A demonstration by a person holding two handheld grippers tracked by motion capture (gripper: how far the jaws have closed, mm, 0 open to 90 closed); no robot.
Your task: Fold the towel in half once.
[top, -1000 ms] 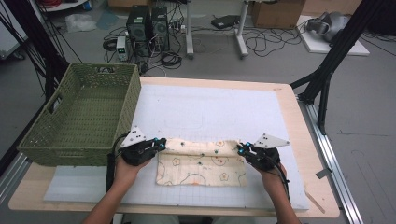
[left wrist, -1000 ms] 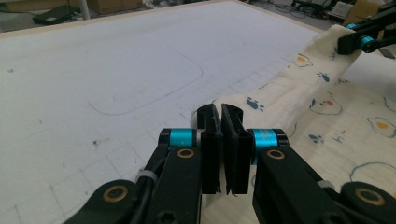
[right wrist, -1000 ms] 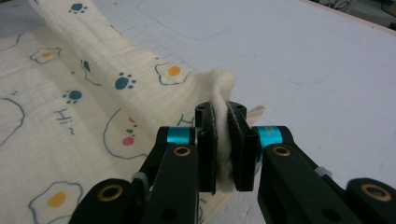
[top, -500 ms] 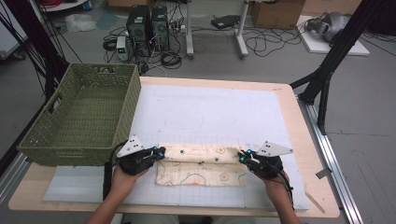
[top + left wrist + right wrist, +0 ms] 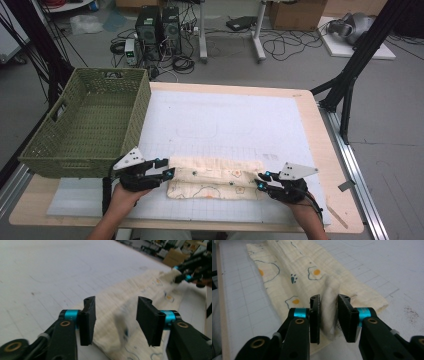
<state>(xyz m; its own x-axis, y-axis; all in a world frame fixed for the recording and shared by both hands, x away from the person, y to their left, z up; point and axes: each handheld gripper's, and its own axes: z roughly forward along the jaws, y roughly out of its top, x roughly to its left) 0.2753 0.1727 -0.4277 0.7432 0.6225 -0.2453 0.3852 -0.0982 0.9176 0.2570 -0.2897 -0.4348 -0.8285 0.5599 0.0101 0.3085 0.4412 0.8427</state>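
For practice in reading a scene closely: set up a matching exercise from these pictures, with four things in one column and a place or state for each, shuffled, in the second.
Column one:
1. woven basket
2. patterned cloth
3. left tongs
4. right tongs

Column two:
A. jaws wide apart at the cloth's left end
B. lies folded along the table's near edge
C. stands at the table's left edge
D. a raised fold of cloth between narrowly parted jaws

Pairs: 1-C, 2-B, 3-A, 4-D
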